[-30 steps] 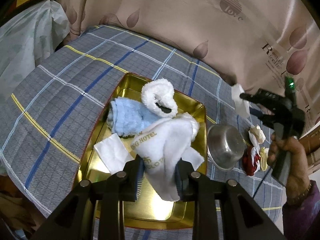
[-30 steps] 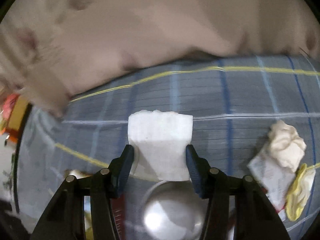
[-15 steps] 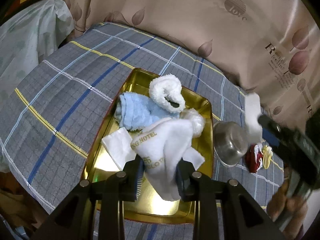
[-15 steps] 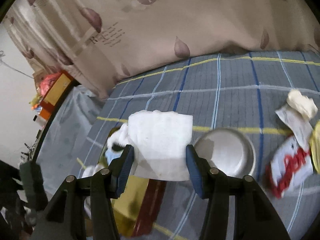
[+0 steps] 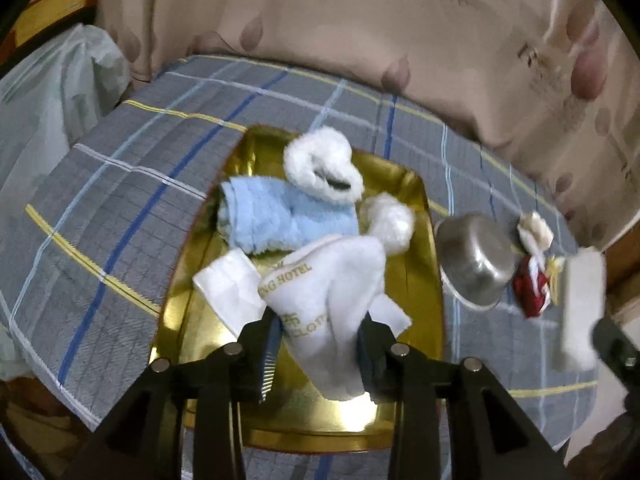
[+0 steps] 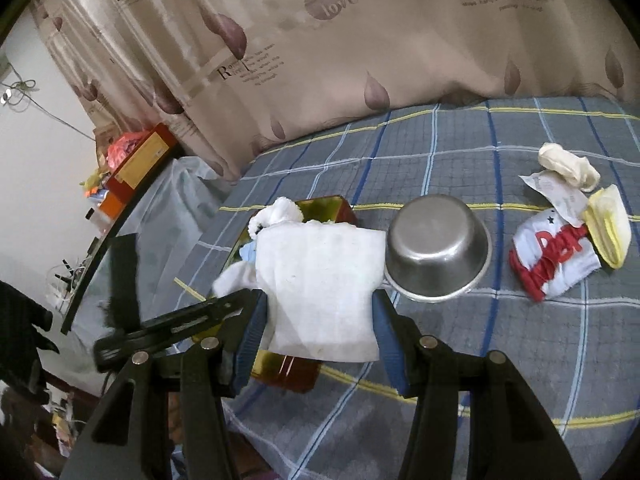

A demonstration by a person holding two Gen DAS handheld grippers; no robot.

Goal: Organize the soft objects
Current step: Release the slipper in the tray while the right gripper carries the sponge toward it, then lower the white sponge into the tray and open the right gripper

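Note:
A gold tray (image 5: 428, 280) lies on the plaid cloth and holds a blue towel (image 5: 280, 216), white fluffy pieces (image 5: 320, 164) and a folded white napkin (image 5: 232, 288). My left gripper (image 5: 316, 344) is shut on a white hotel towel (image 5: 332, 292) and holds it above the tray. My right gripper (image 6: 318, 320) is shut on a white folded cloth (image 6: 320, 284), held over the tray's near end (image 6: 296, 368). That cloth also shows at the right edge of the left wrist view (image 5: 580, 308).
An upturned steel bowl (image 6: 438, 244) stands right of the tray. Beyond it lie a red and white sock (image 6: 552, 256), a yellow cloth (image 6: 610, 224), a paper slip and a cream bundle (image 6: 568, 164). A patterned curtain (image 6: 360, 60) hangs behind the bed.
My right gripper has swung left and down with the white cloth, from beyond the bowl to the tray's end. My left gripper still holds the hotel towel over the tray.

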